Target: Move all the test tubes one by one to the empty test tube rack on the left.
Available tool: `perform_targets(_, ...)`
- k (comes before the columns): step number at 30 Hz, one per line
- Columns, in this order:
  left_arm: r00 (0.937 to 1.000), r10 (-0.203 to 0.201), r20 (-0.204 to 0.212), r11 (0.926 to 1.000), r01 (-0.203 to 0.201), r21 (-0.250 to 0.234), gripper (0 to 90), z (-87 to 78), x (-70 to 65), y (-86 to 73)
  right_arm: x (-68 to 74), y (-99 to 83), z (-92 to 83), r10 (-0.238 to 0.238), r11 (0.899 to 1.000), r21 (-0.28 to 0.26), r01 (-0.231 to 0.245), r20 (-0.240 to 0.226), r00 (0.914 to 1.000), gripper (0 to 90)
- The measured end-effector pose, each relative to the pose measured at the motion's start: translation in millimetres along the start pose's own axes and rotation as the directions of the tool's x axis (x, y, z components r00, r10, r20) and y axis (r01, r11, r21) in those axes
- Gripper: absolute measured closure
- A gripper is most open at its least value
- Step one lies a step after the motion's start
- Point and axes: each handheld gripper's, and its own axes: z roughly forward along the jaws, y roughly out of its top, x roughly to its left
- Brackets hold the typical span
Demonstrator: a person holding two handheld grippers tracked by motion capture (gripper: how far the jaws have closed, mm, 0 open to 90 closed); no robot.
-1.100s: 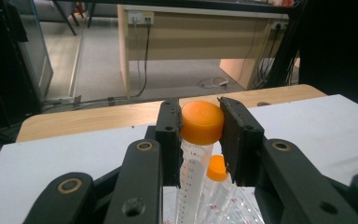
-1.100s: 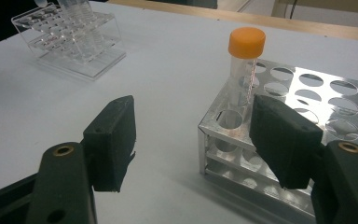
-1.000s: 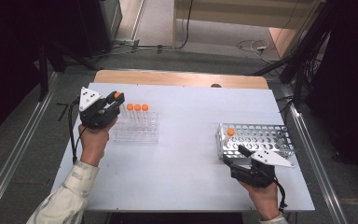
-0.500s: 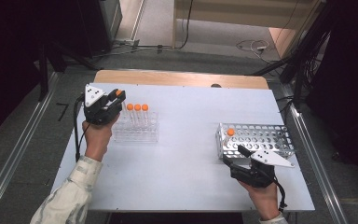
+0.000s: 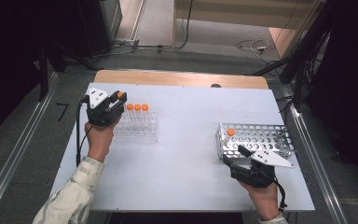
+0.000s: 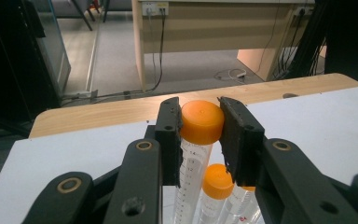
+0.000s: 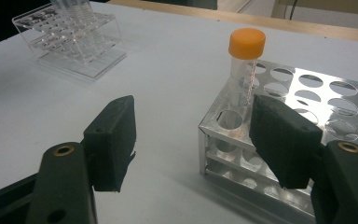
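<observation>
**Left gripper clamps an orange-capped tube above the clear rack; right gripper waits open by the metal rack**

The left gripper stands near the table's left edge, toward the far left corner, held up by the person's left hand. Its jaws are clenched on the orange cap of a held tube: in the left gripper view the two black pads press the cap from both sides, and the clear, graduated body hangs straight down between them. In the high view the cap shows as an orange dot at the gripper's tip.

Just beside and below the held tube sits the clear rack, a transparent plastic stand on the left part of the table. Three more orange-capped tubes stand upright in it in a row. In the left gripper view one of these caps shows just under the jaws.

Well apart, near the table's right edge, lies the metal rack, a perforated silver stand. A single orange-capped tube stands upright in a hole near its left end.

The right gripper rests low at the table's near right corner, in the person's right hand. Its jaws are released and wide apart with nothing between the pads; one pad sits over bare table, the other overlaps the metal rack's near corner in the right gripper view, though contact cannot be told.
</observation>
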Motion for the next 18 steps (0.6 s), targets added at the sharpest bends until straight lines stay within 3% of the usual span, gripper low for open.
perform_targets(7,0.9999,-0.014,-0.003,0.9997,0.014,0.021,69.3,1.8,2.6,-15.0,0.1,-0.2,0.7,-0.003,1.000,0.000,0.003,0.000,1.0000,30.2)
perform_targets(18,0.9998,-0.018,0.005,0.9993,0.018,0.031,68.4,3.7,0.9,-21.9,0.4,-0.8,2.4,0.001,1.000,0.008,-0.001,0.000,1.0000,30.2)
